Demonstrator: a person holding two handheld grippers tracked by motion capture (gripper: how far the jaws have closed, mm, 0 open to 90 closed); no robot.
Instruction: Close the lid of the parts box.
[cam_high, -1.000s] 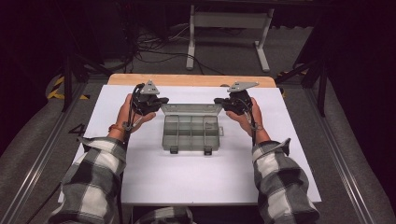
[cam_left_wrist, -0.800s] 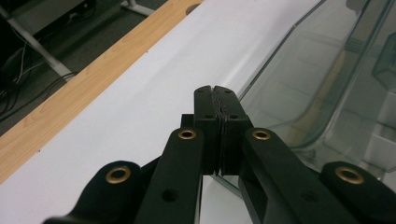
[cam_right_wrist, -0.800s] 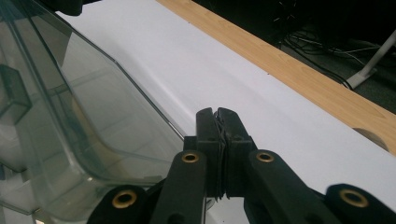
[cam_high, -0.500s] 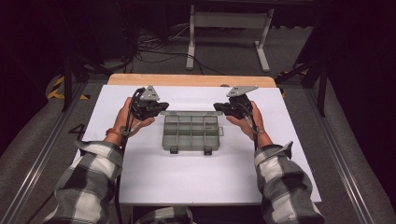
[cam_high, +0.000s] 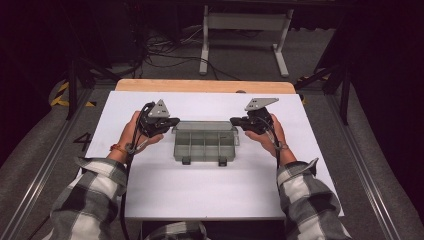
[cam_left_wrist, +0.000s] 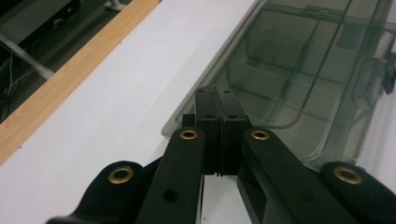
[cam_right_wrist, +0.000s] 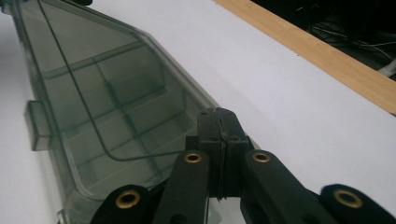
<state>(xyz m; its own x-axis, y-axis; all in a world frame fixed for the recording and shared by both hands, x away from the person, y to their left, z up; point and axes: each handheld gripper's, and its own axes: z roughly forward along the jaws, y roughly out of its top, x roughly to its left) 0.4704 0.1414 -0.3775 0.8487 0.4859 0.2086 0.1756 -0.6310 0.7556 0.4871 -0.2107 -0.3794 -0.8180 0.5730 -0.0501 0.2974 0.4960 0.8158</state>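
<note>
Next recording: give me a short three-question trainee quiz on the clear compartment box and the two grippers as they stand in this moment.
1. True or false: the jaws of the left gripper stand wide open.
2. The lid of the clear box is: A) shut flat, B) partly raised, C) lying off beside the box.
3. Which part of the box faces the person: the hinge or the two latches?

Key
1. False: in the left gripper view its pads meet, at the lid's corner.
2. B: both gripper views look through the tilted lid at the dividers below, with the right gripper at the other corner.
3. The latches.

White table cover (cam_high: 200, 195), wooden edge (cam_high: 205, 86), metal stand (cam_high: 245, 22), floor cables (cam_high: 165, 55).
</note>
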